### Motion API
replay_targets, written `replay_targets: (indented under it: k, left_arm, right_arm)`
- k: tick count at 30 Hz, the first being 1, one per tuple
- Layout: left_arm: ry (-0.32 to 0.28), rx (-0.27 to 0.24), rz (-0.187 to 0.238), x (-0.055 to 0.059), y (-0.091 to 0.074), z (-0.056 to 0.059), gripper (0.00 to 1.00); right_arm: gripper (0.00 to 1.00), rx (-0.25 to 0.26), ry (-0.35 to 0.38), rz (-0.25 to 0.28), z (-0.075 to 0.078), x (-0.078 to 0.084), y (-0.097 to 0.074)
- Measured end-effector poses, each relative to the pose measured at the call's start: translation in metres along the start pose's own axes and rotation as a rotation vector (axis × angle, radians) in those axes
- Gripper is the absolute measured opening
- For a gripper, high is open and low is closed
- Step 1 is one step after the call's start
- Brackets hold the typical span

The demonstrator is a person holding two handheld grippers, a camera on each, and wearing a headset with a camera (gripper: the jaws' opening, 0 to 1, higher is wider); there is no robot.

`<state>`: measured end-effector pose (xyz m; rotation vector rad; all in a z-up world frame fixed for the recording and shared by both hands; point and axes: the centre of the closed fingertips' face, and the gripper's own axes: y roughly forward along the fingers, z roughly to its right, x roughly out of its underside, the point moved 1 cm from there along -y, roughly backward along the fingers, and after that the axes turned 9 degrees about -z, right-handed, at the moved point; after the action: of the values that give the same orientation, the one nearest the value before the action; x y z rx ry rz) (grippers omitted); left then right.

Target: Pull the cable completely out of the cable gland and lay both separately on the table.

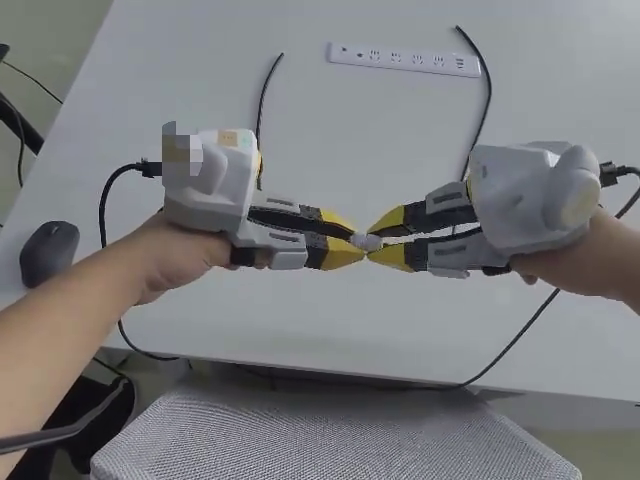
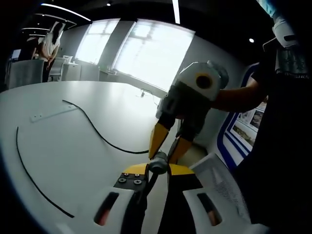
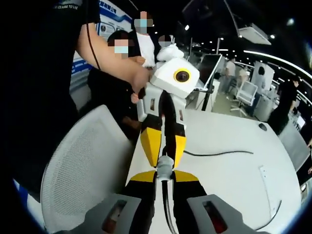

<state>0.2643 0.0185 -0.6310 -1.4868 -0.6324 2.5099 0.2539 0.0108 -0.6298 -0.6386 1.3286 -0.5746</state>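
Two units meet tip to tip at the centre of the head view, above the near edge of the table (image 1: 400,130). The left hand-held gripper (image 1: 352,246) is closed on the pale gland (image 1: 367,242), which sits between its yellow tips in the left gripper view. The right hand-held gripper (image 1: 384,240) is clamped just on the gland's other side, judged to be on the cable (image 3: 165,202), which runs back between its jaws in the right gripper view.

Progress: early. The cable appears seated in the gland, with no gap between the two tools. Nothing of the task's pair lies on the table. Remaining, as judged: draw the cable fully clear, then set down each part apart from the other.

Hard to make out:
- Whether the right pads pinch the cable itself or the gland's end; the contact is too small to resolve.
- How much cable is inside the gland.
- The cable's far end, lost among the right tool's body.
- In the left gripper view, a dark strip below the gland may be cable or part of the tool.
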Motion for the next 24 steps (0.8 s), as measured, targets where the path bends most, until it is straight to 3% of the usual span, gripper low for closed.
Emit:
replay_targets:
  k: [2,11,19,24]
  left_arm:
    - [-0.011,0.0,-0.002,0.0006,0.0002,-0.0004,0.15]
    - [-0.018,0.003,-0.001,0.0006,0.0006,0.0011,0.15]
    - [-0.015,0.009,0.008,-0.0009,0.0001,0.0026,0.15]
    - [-0.008,0.007,0.014,-0.0027,0.0007,0.0022,0.15]
  right_arm:
    - [0.07,0.019,-0.027,-0.003,0.0002,0.0004,0.0006]
    - [0.08,0.028,-0.019,0.001,0.0026,0.0035,-0.0009]
    - [0.08,0.022,0.019,0.018,0.0025,0.0001,-0.0024]
    - [0.16,0.032,0.068,0.009,0.0042,-0.0007,-0.0045]
